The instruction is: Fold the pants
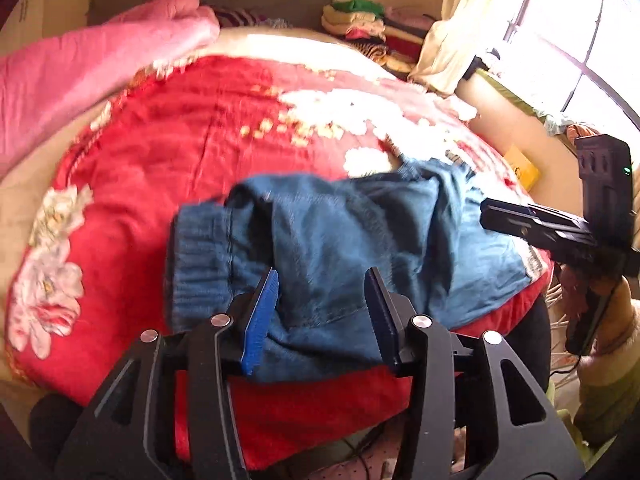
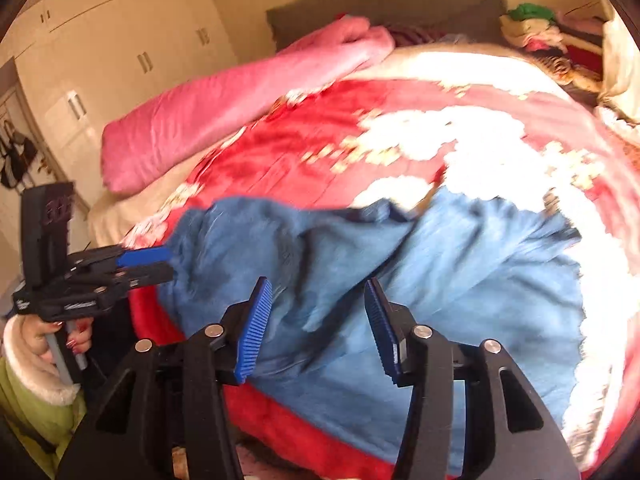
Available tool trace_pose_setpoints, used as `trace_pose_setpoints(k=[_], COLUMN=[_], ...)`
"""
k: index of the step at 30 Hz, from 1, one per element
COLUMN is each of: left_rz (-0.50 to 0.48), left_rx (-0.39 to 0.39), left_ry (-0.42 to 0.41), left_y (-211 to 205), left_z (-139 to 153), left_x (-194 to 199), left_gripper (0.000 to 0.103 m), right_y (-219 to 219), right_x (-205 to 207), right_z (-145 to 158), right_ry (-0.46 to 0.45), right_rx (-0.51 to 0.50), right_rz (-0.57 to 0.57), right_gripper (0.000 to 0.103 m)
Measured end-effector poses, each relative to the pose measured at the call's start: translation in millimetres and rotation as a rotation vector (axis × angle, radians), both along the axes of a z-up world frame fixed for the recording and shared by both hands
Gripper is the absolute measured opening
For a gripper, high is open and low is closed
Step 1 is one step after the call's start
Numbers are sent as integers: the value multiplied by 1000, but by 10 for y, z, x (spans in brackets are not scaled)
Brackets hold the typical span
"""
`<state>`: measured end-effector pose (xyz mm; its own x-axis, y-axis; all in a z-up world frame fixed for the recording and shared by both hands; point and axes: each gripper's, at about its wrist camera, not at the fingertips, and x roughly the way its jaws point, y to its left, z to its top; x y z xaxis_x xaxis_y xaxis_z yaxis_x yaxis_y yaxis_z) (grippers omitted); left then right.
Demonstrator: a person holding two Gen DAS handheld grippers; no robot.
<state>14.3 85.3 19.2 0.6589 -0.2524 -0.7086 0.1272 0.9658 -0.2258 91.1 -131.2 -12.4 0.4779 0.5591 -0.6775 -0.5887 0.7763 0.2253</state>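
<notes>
A red floral blanket covered the bed. Folded blue pants lay at its near edge. The left gripper and right gripper stood partly open, gripping nothing.

Red floral blanket, pink quilt at its far side, stacked clothes, window, white wardrobe

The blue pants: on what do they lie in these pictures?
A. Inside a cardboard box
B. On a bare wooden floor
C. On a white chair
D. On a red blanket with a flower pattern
D: the blue pants lie spread on the red blanket, whose pale flowers show beside them in both wrist views.
</notes>
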Motion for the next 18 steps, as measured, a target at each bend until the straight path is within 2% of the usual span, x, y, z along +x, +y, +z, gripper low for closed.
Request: trace_pose_setpoints(k=[4, 8, 14, 18], left_rz=[-92, -193, -286, -298], left_rx=[-27, -66, -93, -85], left_ry=[-45, -21, 87, 121], left_y=[-289, -700, -1265, -1391], left_z=[215, 202, -128, -353], left_x=[123, 383, 734, 867], left_gripper=[44, 46, 46, 46], right_y=[-227, -329, -253, -109], right_x=[296, 645, 1132, 1417], right_z=[157, 245, 209, 48], right_ry=[-29, -24, 13, 62], right_rx=[-37, -60, -146, -202], right_rz=[-96, -137, -162, -155], right_gripper=[50, 57, 61, 63])
